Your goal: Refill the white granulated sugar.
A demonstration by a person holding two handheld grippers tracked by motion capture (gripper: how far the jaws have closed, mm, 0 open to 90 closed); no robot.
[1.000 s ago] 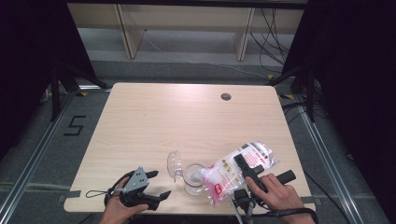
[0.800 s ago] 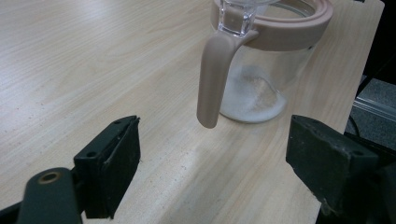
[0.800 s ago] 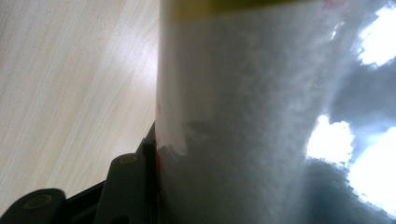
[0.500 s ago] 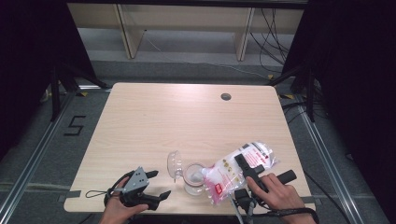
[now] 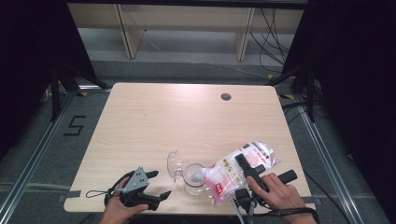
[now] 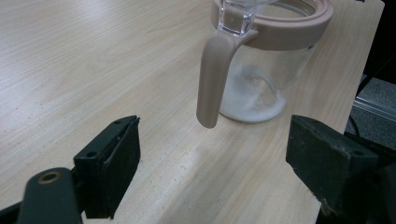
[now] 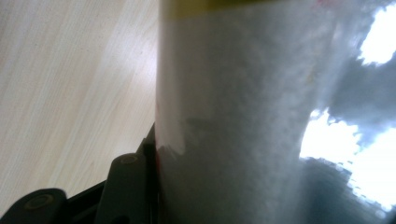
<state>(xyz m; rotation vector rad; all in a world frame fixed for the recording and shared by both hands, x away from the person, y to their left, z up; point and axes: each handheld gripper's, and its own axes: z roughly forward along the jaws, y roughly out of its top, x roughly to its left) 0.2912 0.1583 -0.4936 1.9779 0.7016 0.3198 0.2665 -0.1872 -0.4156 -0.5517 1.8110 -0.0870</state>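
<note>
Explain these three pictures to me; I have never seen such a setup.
A person sits at a wooden table holding a hand-worked, two-jawed tool in each hand. One picture looks down from above; the other two come from cameras riding on the tools. On the table stands a clear jar with a pinkish rim and handle, its lid open, some white grains inside. The right tool grips a bag of white grains, tilted against the jar. The left tool rests open beside the jar, empty.

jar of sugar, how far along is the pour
Done: the jar stands open, lid flipped back, a low heap of white grains on its bottom. In hand: the right gripper clamps the bag, tilted toward the jar mouth. The left gripper waits open beside it. Left: most of the fill, then closing the lid.
</note>
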